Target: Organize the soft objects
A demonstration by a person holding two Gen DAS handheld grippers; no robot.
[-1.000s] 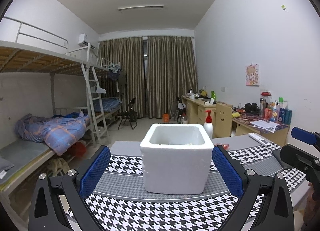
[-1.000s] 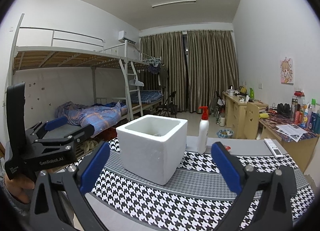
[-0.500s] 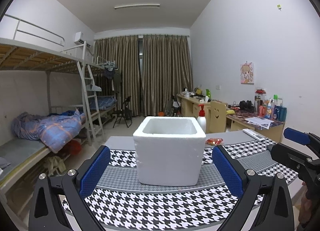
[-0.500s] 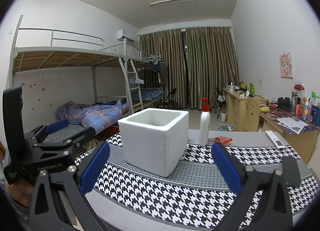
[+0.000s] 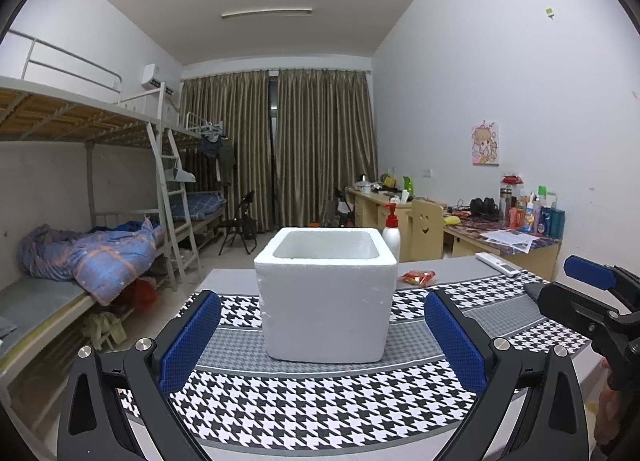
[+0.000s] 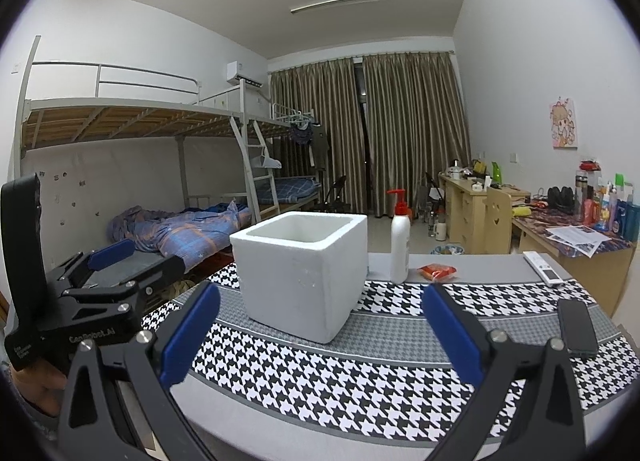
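On the houndstooth cloth (image 5: 304, 401) covering the table, a white foam box (image 5: 326, 297) stands upright with its open mouth facing the ceiling; it is roughly cubic, so no long axis can be told. The left wrist view meets one flat wall of it square on, while the right wrist view catches it corner-on, showing two walls.

Only the right wrist view shows the dark phone (image 6: 577, 326) lying flat near the cloth's right edge, and the full height of the pump bottle (image 6: 400, 239) standing just behind and to the right of the box; from the left, only the red pump and shoulder of the bottle clear the box rim. A small red packet (image 5: 417, 277) lies behind the box, and a white remote (image 6: 543, 268) sits farther right.

Left gripper (image 5: 322, 337): jaws spread wide, nothing between them, short of the box. Right gripper (image 6: 320, 333): likewise wide apart and empty.

Contents of the box cannot be seen.

Room: dormitory with bunk beds (image 5: 80, 189) along the left, drawn brown curtains (image 6: 400, 133) at the far end, and cluttered wooden desks (image 6: 568, 249) along the right wall.
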